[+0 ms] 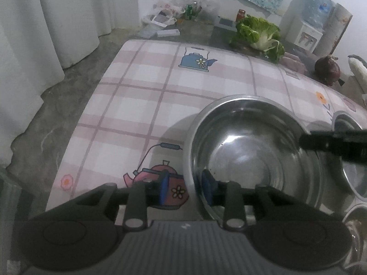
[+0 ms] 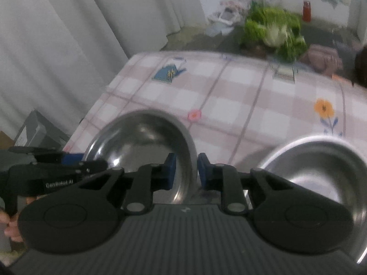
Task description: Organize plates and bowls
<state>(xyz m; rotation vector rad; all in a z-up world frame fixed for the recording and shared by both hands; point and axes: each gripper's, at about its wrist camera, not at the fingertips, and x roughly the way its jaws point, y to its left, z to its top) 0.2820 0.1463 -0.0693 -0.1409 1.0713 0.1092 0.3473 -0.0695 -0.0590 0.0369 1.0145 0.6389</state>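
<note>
A large steel bowl sits at the near right of the checked surface, and both grippers have hold of it. The left gripper straddles the bowl's rim at about 7 o'clock, one blue pad outside over the printed red teapot, the other inside the wall, the jaws clenched on that rim. The right gripper grips the same bowl's rim at about 3 o'clock, its blue pads on either side of the steel wall, jaws clamped on it; in the left wrist view its black finger reaches in from the right edge. A second steel bowl stands just beside the first, at its 3 o'clock. Beyond the surface, at 12 o'clock, lies a leafy cabbage, with a water dispenser at 1 o'clock.
</note>
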